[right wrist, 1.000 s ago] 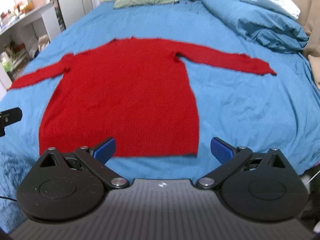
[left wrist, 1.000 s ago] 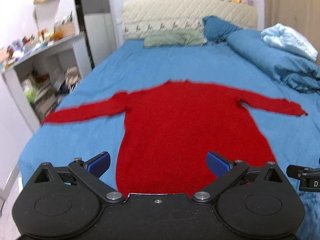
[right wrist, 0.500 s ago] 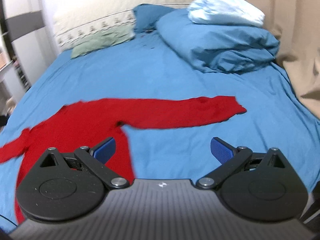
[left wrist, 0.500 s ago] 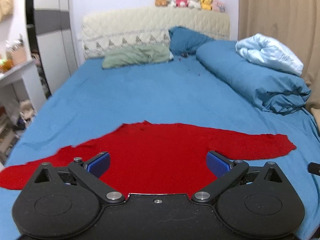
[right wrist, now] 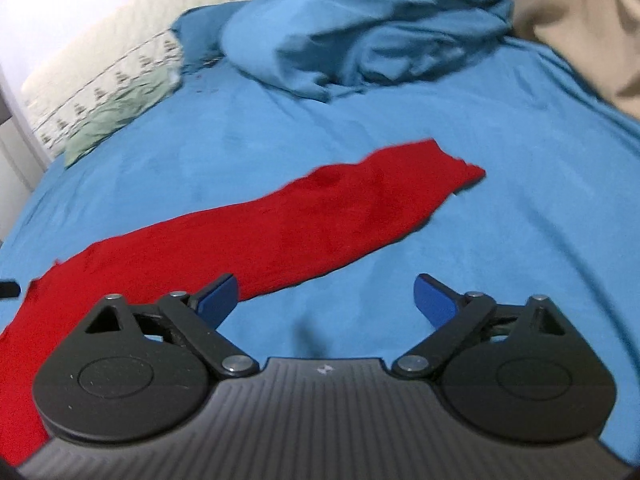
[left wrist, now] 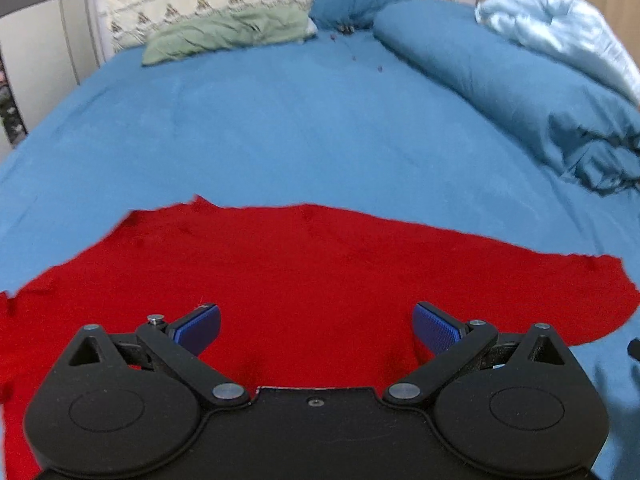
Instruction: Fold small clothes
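Hovering over red sweater [left wrist: 320, 280], flat on bed [left wrist: 300, 132] near foot edge | L gripper [left wrist: 316, 326] above body, jaws wide, empty | R gripper [right wrist: 326, 296] jaws wide, empty; sleeve [right wrist: 340, 208] runs ahead-right toward bed's rt edge, R nearer.

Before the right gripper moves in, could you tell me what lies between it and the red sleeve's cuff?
In the right wrist view, only bare blue sheet lies between the open right gripper and the cuff.
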Tool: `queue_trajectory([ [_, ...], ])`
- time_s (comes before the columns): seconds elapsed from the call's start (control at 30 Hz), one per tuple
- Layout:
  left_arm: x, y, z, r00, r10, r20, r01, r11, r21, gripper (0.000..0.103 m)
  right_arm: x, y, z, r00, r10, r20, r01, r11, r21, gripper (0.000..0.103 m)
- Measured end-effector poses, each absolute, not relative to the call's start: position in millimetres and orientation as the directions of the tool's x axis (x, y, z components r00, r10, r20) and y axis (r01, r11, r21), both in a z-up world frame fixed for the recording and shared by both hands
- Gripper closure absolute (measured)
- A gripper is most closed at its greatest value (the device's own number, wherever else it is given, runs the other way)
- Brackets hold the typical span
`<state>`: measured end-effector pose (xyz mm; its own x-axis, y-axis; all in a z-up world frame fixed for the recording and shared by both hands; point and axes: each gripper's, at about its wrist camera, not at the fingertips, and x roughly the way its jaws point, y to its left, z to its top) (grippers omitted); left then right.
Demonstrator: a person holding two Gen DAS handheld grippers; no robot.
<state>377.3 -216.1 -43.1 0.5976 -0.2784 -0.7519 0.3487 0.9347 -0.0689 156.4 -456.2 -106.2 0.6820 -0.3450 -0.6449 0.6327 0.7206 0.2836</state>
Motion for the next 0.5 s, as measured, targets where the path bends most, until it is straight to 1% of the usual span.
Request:
queue_trajectory([
  [0.1, 398, -235, -66, 0.567, -0.265, -0.78, 0.351, 0.934, -0.063, 0.0, 167, -480, -131, 0.665, -0.363, -0.653, 0.666, 0.683, 0.299, 0.01],
  [0.13, 403, -238, -74, 0.553, -0.261, -0.791, 0.349, 0.935, -0.065, 0.0, 170, -486, -137, 0.663, -0.364, -0.654, 0.67, 0.677, 0.303, 0.016],
  [0.17, 406, -240, -81, 0.543, -0.257, -0.799, 0.347, 0.936, -0.065, 0.0, 173, -491, -143, 0.663, -0.367, -0.652, 0.673, 0.673, 0.306, 0.02],
  [0.3, 419, -251, -107, 0.501, -0.24, -0.832, 0.344, 0.937, -0.063, 0.0, 182, -508, -154, 0.676, -0.412, -0.611, 0.682, 0.664, 0.306, 0.027],
  [0.33, 420, -253, -112, 0.502, -0.235, -0.832, 0.345, 0.937, -0.056, 0.0, 184, -512, -156, 0.675, -0.422, -0.605, 0.686, 0.661, 0.304, 0.031],
  [0.4, 417, -257, -114, 0.531, -0.234, -0.814, 0.352, 0.935, -0.039, 0.0, 189, -516, -157, 0.673, -0.443, -0.593, 0.692, 0.66, 0.293, 0.039],
  [0.47, 416, -257, -116, 0.541, -0.237, -0.807, 0.357, 0.934, -0.035, 0.0, 195, -520, -157, 0.667, -0.457, -0.589, 0.697, 0.661, 0.277, 0.055],
  [0.5, 416, -253, -116, 0.534, -0.242, -0.81, 0.359, 0.933, -0.042, 0.0, 198, -522, -157, 0.665, -0.462, -0.586, 0.699, 0.661, 0.273, 0.057],
])
